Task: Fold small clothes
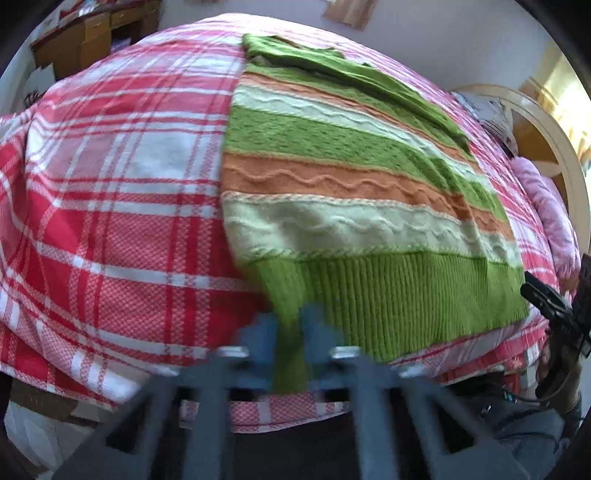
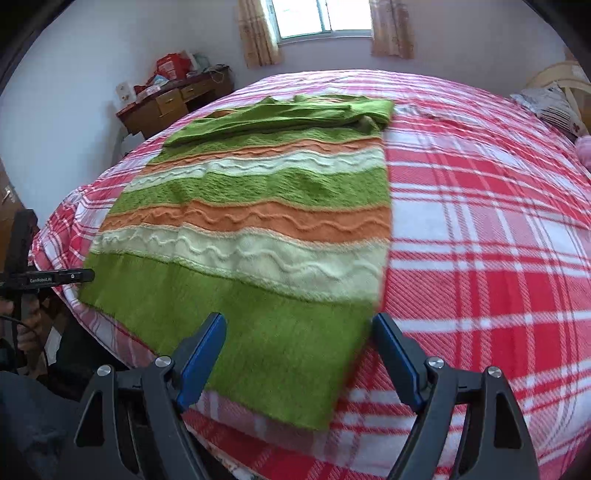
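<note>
- The only writing I can read is "GenRobot.AI", in white on the black bar of the left gripper (image 2: 55,277) as the right wrist view catches it at the bed's near left edge.
- The sweater (image 2: 258,221) is knitted in broad bands: bright green, orange with raised wavy lines, pale cream with the same waves, and a wide ribbed green hem nearest the cameras.
- It lies flat on the bed (image 2: 480,221), which wears a red, pink and white checked cover; its upper part is folded over in green (a sleeve, by the look of it) toward the far end.
- The left gripper (image 1: 290,332) has its blue fingers drawn close together on the hem's near left corner, and a strip of green rib runs between them; the view is blurred here.
- The right gripper (image 2: 299,354) holds its fingers (image 2: 201,358) wide apart over the hem's near right corner, gripping nothing.
- A wooden desk (image 2: 173,99) with red boxes stands by the far wall, under a curtained window (image 2: 321,18).
</note>
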`<state>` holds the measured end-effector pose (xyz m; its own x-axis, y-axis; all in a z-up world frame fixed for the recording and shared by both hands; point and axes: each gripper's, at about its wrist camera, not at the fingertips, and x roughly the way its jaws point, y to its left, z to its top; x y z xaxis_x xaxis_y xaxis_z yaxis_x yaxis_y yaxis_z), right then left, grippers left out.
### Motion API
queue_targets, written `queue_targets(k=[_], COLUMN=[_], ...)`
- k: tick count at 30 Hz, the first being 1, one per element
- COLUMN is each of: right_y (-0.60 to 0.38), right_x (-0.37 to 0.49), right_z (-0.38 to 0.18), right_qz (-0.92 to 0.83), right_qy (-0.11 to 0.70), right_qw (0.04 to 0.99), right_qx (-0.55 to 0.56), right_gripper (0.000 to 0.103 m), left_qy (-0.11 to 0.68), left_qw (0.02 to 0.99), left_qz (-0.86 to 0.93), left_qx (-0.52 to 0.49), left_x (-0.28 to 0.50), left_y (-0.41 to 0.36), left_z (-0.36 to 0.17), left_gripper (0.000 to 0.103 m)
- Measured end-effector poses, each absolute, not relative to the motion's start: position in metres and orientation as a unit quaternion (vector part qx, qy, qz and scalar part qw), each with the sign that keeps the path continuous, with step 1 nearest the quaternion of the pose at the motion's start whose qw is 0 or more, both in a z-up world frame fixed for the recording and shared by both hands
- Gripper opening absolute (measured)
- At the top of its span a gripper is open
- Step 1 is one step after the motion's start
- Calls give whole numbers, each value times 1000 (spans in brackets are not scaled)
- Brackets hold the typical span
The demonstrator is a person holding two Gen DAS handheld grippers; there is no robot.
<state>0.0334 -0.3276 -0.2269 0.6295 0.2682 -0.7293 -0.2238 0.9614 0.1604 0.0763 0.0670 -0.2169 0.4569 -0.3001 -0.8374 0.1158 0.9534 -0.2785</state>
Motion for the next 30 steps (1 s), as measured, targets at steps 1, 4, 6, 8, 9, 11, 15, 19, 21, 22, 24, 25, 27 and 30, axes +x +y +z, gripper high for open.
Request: queue_targets(k=[1,4,6,8,9,11,15,19,21,22,24,25,27,30], right_y=[-329,-335,-336,-336,-336,-337,-349,-366,-375,-378,-380,-380,-382,-385], right_x=[32,27,24,23,22,22,25,27,27,25,18,15,5,-5], right_z=[-227,-229,-229,-230,-231,-232,-241,-244,-244,-242,-230,-224,-209,-198], right_qz=[136,139,137,136,143,152,154,163,182,191,216,226,253,275], right_qy=[410,409,412,415,418,423,426,426,423,418,404,400,385,375], right_qw=[901,901,900,898,895,890,884,875,865,863,863,862,860,857], right_qx=[32,43,46,54,63,81,118,164,199,209,214,216,220,223], right_gripper=[82,82,82,82,78,61,41,10,7,6,4,4,4,4], left_qy=[505,494,484,476,470,466,462,464,458,453,435,424,409,407], left_qw=[849,851,853,854,856,857,855,854,853,855,858,860,863,861], left_qz=[-125,-140,-152,-160,-166,-171,-178,-179,-186,-192,-209,-218,-237,-245], left_qx=[-94,-111,-124,-133,-138,-142,-152,-156,-164,-167,-178,-181,-181,-181], left_x=[77,76,76,75,74,74,78,77,74,73,68,64,56,51], left_y=[67,73,76,78,80,82,83,84,85,87,94,96,99,101], left_z=[-215,-207,-200,-196,-194,-193,-196,-196,-191,-188,-179,-172,-163,-163], left_gripper=[10,10,10,10,10,10,10,10,9,9,9,9,9,9])
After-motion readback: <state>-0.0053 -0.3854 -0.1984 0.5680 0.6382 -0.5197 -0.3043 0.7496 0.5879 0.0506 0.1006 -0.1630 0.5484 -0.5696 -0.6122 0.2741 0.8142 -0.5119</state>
